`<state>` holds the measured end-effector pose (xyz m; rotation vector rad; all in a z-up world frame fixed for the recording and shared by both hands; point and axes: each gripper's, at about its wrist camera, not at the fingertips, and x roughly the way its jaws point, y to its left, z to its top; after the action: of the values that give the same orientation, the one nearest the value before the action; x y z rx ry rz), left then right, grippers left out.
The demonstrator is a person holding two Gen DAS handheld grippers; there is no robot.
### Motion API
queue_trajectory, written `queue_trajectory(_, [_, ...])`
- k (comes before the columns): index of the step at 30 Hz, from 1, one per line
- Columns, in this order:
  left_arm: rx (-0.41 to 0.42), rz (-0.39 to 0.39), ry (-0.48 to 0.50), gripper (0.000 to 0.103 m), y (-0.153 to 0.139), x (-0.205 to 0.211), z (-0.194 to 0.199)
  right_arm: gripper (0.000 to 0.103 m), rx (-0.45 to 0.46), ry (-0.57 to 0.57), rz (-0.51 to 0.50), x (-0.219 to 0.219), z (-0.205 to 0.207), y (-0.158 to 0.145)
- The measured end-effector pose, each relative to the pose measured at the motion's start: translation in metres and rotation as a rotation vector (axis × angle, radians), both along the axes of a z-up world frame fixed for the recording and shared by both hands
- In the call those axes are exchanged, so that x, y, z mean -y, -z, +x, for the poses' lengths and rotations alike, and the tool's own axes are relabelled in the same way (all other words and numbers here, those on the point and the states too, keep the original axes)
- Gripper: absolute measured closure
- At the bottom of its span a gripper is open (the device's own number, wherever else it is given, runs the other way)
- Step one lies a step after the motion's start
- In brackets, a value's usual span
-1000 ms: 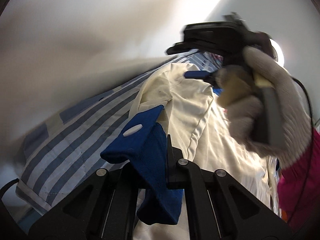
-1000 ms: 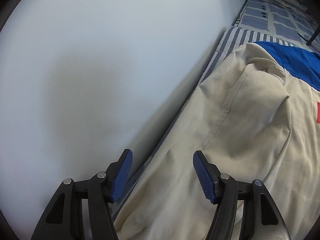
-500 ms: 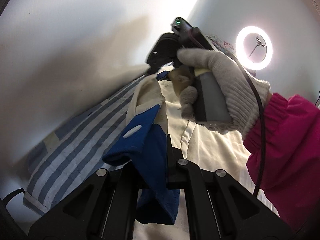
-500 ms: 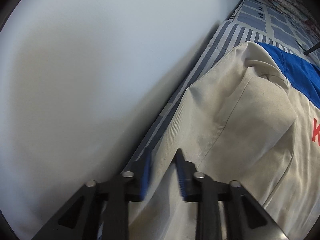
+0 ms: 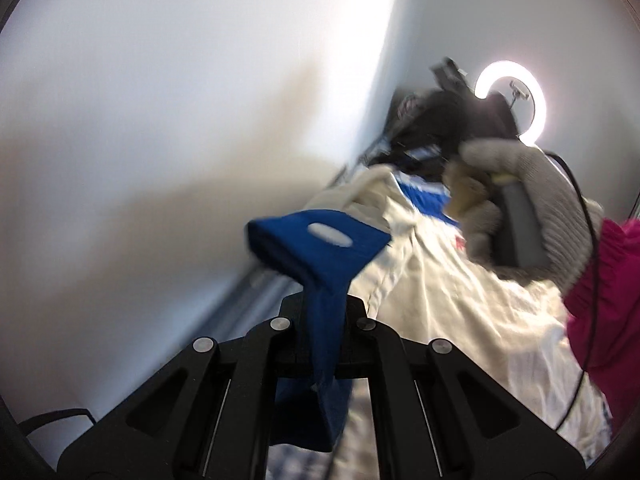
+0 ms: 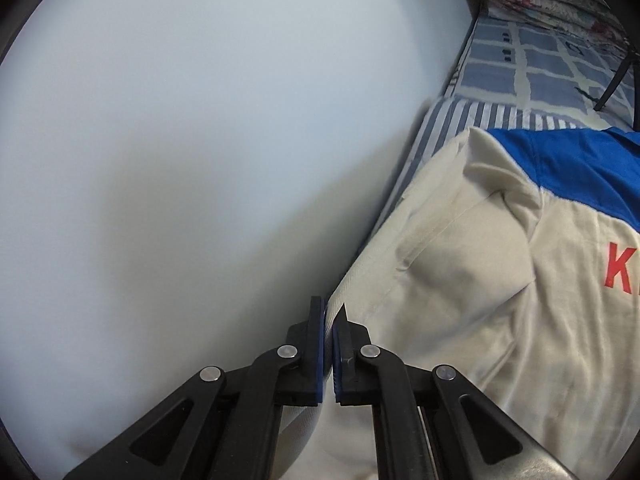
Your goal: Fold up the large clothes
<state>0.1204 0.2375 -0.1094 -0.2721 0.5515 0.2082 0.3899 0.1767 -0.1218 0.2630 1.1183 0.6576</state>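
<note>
Bedding in blue-and-white stripes (image 6: 492, 118) runs tight along the plain white wall (image 6: 180, 140), leaving open room only on the side away from it. 1 cream cotton garment with blue panels (image 6: 460, 280) lies on the bed. Left tool (image 5: 324, 320) is clenched on its blue cuff (image 5: 320, 248); right tool (image 6: 328, 356) is clamped on its cream edge beside the wall.

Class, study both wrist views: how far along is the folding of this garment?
Done: both grips are made. In hand: left tongs clamp the blue cuff; right tongs pinch the cream garment edge. Left: no finished fold is visible; the body lies spread on the striped sheet.
</note>
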Motion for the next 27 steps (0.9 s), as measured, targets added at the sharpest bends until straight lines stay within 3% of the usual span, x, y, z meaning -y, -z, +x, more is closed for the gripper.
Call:
queue_trajectory(3, [0.044,0.065,-0.004,0.102,-0.024,-0.001,-0.008,0.103,0.016,0.030,0.092,0.025,-0.007,-0.024])
queue_trajectory(7, [0.070,0.165,0.052,0.102,-0.038,0.015,-0.023,0.103,0.038,0.044,0.136,0.051,-0.030,-0.036])
queue_trajectory(9, [0.058,0.231,0.106,0.102,-0.034,0.034,-0.033,0.103,0.038,0.059,0.149,0.068,-0.042,-0.036])
queue_trajectory(14, [-0.019,0.278,0.272,0.102,-0.005,0.080,-0.059,0.103,0.017,0.100,0.152,0.119,-0.061,-0.014])
queue_trajectory(17, [-0.068,0.270,0.353,0.102,0.012,0.104,-0.073,0.103,0.009,0.129,0.122,0.150,-0.079,0.001])
queue_trajectory(23, [-0.160,0.156,0.489,0.100,0.030,0.136,-0.086,0.103,-0.040,0.200,0.091,0.201,-0.085,0.032])
queue_trajectory(25, [-0.177,0.143,0.515,0.092,0.031,0.143,-0.089,0.103,-0.054,0.213,0.077,0.213,-0.091,0.040])
queue_trajectory(27, [-0.205,0.114,0.550,0.070,0.030,0.152,-0.090,0.103,-0.068,0.232,0.061,0.226,-0.096,0.051])
